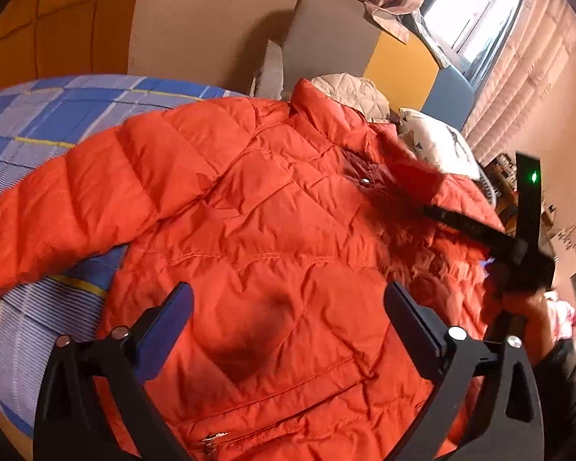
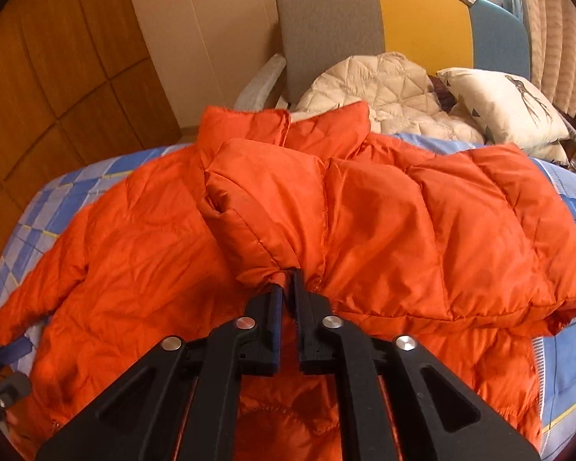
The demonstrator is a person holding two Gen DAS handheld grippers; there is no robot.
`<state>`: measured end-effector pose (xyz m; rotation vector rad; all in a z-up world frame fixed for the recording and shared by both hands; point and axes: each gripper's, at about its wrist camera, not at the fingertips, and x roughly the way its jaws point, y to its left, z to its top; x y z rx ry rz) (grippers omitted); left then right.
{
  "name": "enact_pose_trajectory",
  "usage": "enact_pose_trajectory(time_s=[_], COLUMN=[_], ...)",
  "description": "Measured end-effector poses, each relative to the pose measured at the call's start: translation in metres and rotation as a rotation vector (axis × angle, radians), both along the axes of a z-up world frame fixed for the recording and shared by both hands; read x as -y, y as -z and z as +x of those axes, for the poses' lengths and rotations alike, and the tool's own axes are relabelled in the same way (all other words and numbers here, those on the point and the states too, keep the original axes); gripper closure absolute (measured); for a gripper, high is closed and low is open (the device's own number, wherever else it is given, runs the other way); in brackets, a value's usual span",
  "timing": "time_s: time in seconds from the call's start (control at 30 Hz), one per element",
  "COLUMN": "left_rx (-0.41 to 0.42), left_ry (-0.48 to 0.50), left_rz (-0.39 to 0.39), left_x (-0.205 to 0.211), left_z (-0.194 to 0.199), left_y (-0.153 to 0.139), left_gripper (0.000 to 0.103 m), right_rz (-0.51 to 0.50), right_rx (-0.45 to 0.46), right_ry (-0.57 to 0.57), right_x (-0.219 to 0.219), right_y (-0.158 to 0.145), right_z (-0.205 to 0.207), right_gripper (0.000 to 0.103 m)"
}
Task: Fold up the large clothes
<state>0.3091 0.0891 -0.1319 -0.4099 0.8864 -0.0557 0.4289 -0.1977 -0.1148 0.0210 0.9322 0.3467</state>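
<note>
An orange puffer jacket [image 1: 249, 230] lies spread on a bed with a blue checked sheet [image 1: 57, 115], collar toward the headboard, one sleeve stretched to the left. My left gripper [image 1: 288, 307] is open and empty, hovering over the jacket's lower front. My right gripper [image 2: 287, 280] is shut on the jacket's right sleeve [image 2: 422, 230], near its cuff, and holds the sleeve folded across the jacket's body [image 2: 134, 249]. The right gripper's body and the hand holding it also show at the right of the left wrist view [image 1: 518, 261].
A cream quilted garment [image 2: 384, 88] and a white patterned pillow [image 2: 507, 107] lie at the head of the bed. A grey, yellow and blue headboard [image 2: 403, 27] stands behind. Wooden wall panels [image 2: 57, 77] are on the left; curtains and a window [image 1: 480, 11] on the right.
</note>
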Motion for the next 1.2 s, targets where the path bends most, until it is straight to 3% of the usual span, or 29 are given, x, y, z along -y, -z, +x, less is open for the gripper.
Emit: enact_pose_trajectory(time_s=[0.03,0.1,0.33,0.6,0.93,1.03,1.17,1.2], left_rx=[-0.004,-0.013,-0.034,-0.049,-0.085,-0.105,-0.097,-0.074], left_ry=[-0.001,0.002,0.050,0.142,0.177,0.174,0.178,0.177], left_rz=[-0.014,-0.045,-0.128,-0.208,-0.263,-0.283,-0.303,-0.308], left_x=[0.001,0.004,0.026,0.071,0.117,0.126,0.127,0.124], left_z=[0.003,0.010,0.041,0.092,0.159,0.177,0.188,0.188], left_y=[0.001,0.004,0.013,0.018,0.038,0.047,0.051,0.047], left_gripper=[0.011,0.015,0.031,0.035,0.039,0.052,0.096,0.098], right_rz=[0.011,0.051,0.214,0.423,0.553,0.565,0.569,0.571], right_rx=[0.001,0.046,0.014,-0.030,-0.055,-0.050,-0.047,-0.045], right_ry=[-0.009,0.005,0.087,0.343,0.550,0.573,0.568,0.561], right_x=[-0.005,0.000,0.032,0.119,0.183,0.192,0.197,0.198], right_y=[0.001,-0.004,-0.005,0.008,0.024,0.025,0.025,0.024], right_z=[-0.003,-0.012,-0.028,-0.039,-0.029,-0.023,-0.012,-0.010], right_gripper=[0.051,0.003,0.003,0.003,0.003,0.003,0.003,0.003])
